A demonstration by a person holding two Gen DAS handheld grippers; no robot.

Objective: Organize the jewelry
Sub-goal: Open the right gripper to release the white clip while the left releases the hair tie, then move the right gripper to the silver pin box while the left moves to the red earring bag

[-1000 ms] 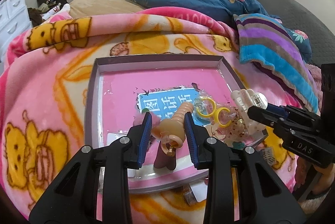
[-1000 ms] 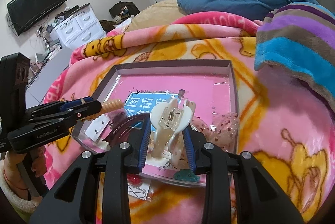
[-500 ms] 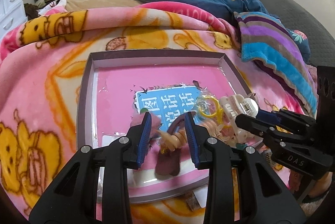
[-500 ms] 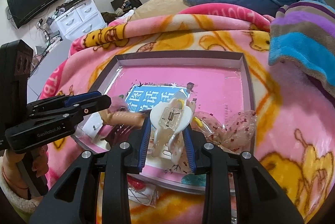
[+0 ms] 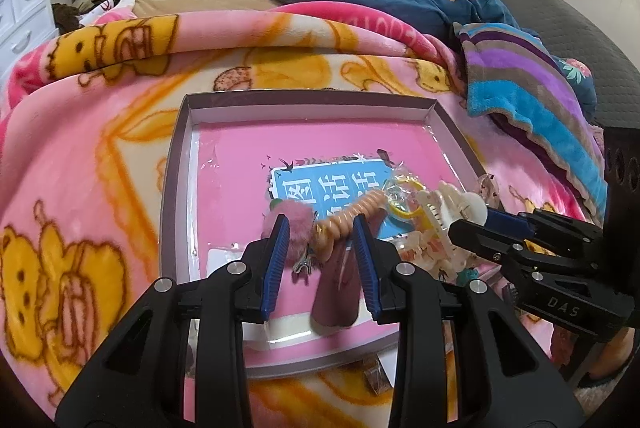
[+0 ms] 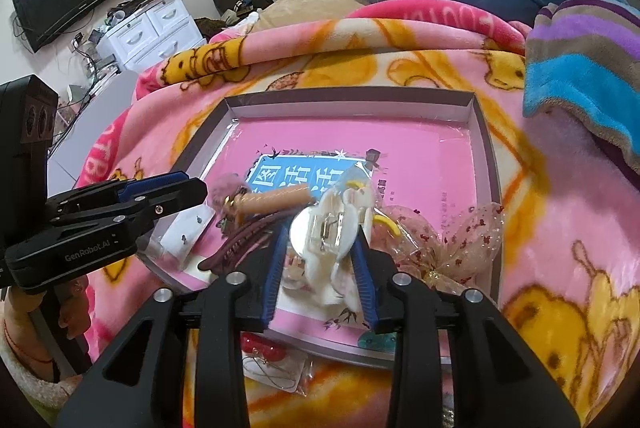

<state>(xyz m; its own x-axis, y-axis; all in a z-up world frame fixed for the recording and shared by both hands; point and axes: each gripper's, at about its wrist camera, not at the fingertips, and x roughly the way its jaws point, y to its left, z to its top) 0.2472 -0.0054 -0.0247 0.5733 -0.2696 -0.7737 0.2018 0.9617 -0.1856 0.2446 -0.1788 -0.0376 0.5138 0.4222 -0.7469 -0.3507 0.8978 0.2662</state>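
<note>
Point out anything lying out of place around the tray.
A clear packet holding a red ornament and thin wire lies on the pink cartoon blanket, just outside the near rim of the shallow grey-walled pink tray, under the right tongs. The other pieces sit heaped inside.

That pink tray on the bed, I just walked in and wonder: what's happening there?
A person is sorting hair accessories in the pink tray with two handheld grippers. The right gripper is shut on a white claw clip at the tray's near edge. The left gripper is open around a peach spiral hair tie, beside a pink pom-pom clip.
</note>
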